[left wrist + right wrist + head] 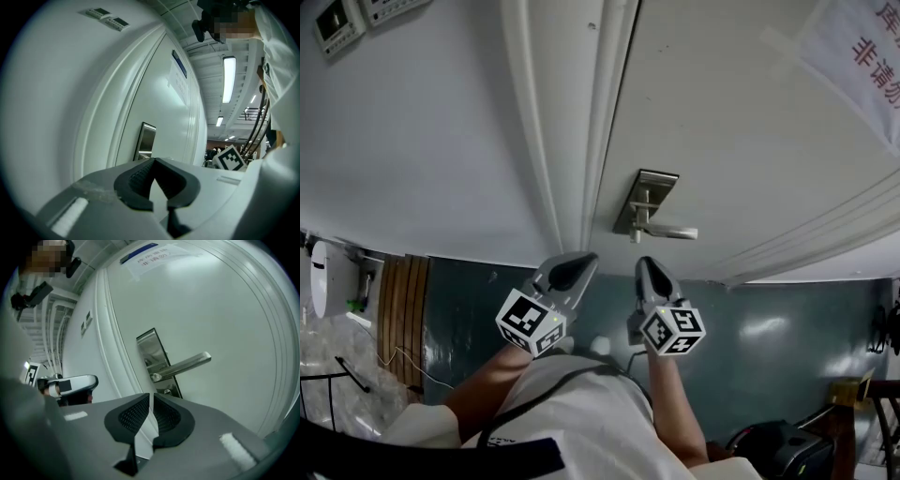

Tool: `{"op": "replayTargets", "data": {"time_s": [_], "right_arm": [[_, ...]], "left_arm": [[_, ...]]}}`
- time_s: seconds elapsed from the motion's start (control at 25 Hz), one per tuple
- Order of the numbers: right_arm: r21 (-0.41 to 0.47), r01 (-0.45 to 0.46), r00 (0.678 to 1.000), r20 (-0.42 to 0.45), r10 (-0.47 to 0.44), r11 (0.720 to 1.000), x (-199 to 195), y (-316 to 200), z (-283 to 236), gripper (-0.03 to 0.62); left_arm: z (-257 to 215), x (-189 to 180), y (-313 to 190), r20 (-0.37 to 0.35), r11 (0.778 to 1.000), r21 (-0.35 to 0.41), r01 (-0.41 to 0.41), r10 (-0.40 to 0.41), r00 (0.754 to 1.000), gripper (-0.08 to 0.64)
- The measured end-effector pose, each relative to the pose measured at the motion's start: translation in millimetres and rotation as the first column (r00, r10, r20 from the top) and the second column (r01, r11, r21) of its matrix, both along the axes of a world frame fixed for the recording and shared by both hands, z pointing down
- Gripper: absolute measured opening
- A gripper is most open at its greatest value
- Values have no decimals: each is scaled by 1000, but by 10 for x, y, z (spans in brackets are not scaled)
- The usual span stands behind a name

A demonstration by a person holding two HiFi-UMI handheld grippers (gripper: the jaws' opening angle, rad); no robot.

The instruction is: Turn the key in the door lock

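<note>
A white door (741, 122) carries a steel lock plate (645, 192) with a lever handle (670, 231) pointing right. In the right gripper view the plate (150, 345) and lever (183, 365) stand just ahead, and the lock cylinder (166, 391) peeks out below the lever; I cannot make out a key. My right gripper (151, 395) sits just below the handle (649, 264), its jaws a narrow slit apart with nothing between them. My left gripper (579, 261) hangs beside it by the door frame, jaws together and empty (153, 160). In the left gripper view the plate (146, 140) appears edge-on.
The door frame moulding (572, 122) runs left of the lock. A paper notice (862, 56) is stuck on the door at upper right. Wall panels (337, 23) are at upper left. Wooden slats (398, 309) and a white device (323, 278) stand at the left.
</note>
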State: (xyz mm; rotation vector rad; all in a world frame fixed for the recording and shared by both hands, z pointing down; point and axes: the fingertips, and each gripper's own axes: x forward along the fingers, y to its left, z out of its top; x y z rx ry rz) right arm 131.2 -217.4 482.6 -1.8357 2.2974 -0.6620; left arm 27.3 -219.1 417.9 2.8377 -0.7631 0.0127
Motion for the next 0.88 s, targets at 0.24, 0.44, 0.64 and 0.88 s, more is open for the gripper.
{"op": "replayTargets", "data": {"time_s": [0.24,0.44,0.64,0.88], "right_arm": [[-20,50,981,187,-45,999,-1,-212,147,77],[-46,69,962,268,-54,997,24,-362,296,132],[-68,68,948,315,-44,995,66,-425,412,147],[-73,71,898,438,-32,995,88,-522,473,158]], "left_arm": [[39,56,-3,17,999,-3,42,-42,999,5],[92,70,-11,28,997,-9,74,-74,997,5],[118,116,9,37,996,-9,84,-84,996,5],[140,151,48,45,996,-11,86,-86,995,5]]}}
